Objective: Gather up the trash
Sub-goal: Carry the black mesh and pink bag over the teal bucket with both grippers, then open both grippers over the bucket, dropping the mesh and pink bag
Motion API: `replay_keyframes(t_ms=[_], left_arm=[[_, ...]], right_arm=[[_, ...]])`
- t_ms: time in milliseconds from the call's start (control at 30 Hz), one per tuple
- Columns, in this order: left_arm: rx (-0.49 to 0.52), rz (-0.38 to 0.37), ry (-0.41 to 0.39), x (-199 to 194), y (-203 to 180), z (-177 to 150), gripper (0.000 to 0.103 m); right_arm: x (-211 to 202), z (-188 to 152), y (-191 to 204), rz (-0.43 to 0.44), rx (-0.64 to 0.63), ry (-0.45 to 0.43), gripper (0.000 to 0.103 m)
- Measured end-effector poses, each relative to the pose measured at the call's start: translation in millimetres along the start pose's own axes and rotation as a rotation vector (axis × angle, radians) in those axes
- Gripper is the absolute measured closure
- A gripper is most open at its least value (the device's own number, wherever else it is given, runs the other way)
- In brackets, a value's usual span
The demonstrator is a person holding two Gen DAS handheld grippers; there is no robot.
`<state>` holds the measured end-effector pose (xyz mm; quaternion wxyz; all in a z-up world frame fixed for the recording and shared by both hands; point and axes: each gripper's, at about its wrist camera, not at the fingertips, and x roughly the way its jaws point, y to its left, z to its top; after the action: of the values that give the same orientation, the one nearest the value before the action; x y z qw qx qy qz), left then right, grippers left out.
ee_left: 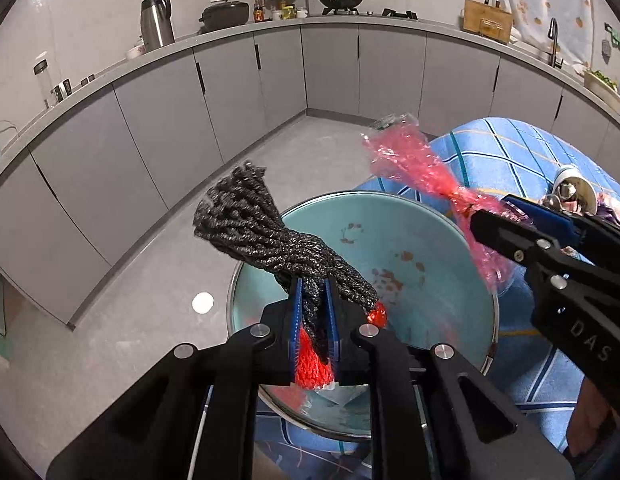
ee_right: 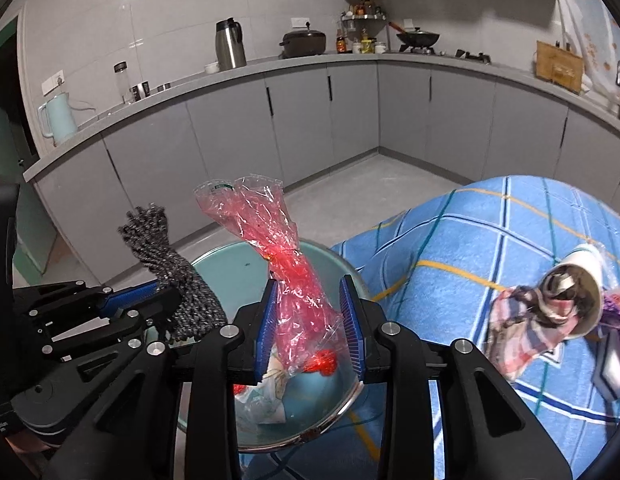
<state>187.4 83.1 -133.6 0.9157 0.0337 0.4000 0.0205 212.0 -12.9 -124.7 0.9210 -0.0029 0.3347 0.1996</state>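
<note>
My left gripper (ee_left: pixel 312 284) is shut on a grey-black knitted glove (ee_left: pixel 262 236) with a red cuff, which sticks up and to the left above a teal basin (ee_left: pixel 430 232). My right gripper (ee_right: pixel 310 284) is shut on a crumpled red plastic bag (ee_right: pixel 270 224) that stands upright between its blue pads, over the same basin (ee_right: pixel 214 256). In the left wrist view the right gripper (ee_left: pixel 490 210) comes in from the right with the bag (ee_left: pixel 406 160) over the basin's far rim. In the right wrist view the left gripper (ee_right: pixel 170 292) and the glove (ee_right: pixel 182 284) are at the left. Crumpled paper wrappers (ee_right: pixel 266 396) lie in the basin.
The basin stands on a table with a blue checked cloth (ee_right: pixel 470 248). A paper cup (ee_right: pixel 578 292) lies tipped on the cloth at the right, with patterned wrappers around it. Beyond the table's edge are grey floor and an L-shaped row of grey kitchen cabinets (ee_left: pixel 238 92).
</note>
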Motion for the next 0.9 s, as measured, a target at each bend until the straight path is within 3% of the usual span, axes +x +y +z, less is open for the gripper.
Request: replay_keyframes(t_ms=[100,167,333,400,900], left_arm=[[0.002,0.005,0.004,2,0,-1,0.088],[0.004,0.012,0.003,2,0,-2,0.083],[0.002,0.021,0.003,3,0,-2,0.068],[0.000,0.032,-0.002,3,1,-2,0.056],[0.002,0.059,-0.047,-17,0,1,0.026]], right_arm=[[4,-3,-3,-0.003,0.007,0.005,0.065],[5,-4,-5,0.002,0.014,0.007,0.055],[0,-6,-12,-0.014,0.034,-0.002,0.054],[-4,-6,-16,-0.017,0.046,-0.006,0.053],[-36,-13,-22,-0.051,0.048,-0.039,0.045]])
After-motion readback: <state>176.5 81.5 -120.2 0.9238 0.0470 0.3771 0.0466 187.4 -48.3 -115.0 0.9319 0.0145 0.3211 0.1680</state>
